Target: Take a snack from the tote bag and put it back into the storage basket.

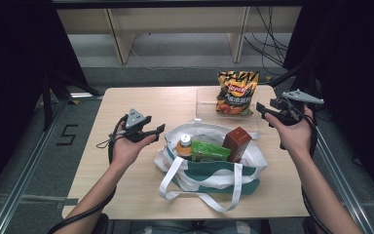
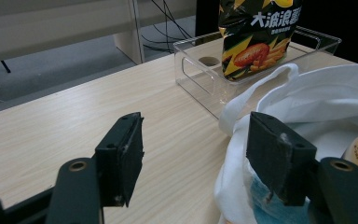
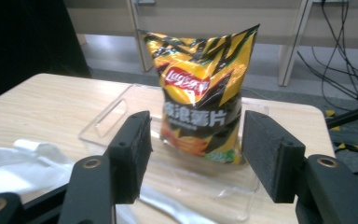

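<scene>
**Chip bag upright in clear tray, both grippers empty**

Your right gripper (image 1: 265, 111) hangs just right of the chip bag (image 1: 236, 92), jaws wide, nothing between them. The bag stands in the clear tray (image 1: 205, 103) at the far right. Your left gripper (image 1: 155, 132) is open beside the tote bag (image 1: 209, 170).

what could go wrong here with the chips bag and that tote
1. The chip bag stands upright and tall in the shallow clear tray; a nudge from the open right gripper could tip it over.
2. The tote bag is soft, with loose handles draped over the table; a jaw could snag one.
3. The bottle, green packet and brown box stand loosely inside and may topple if the tote is tugged.
</scene>
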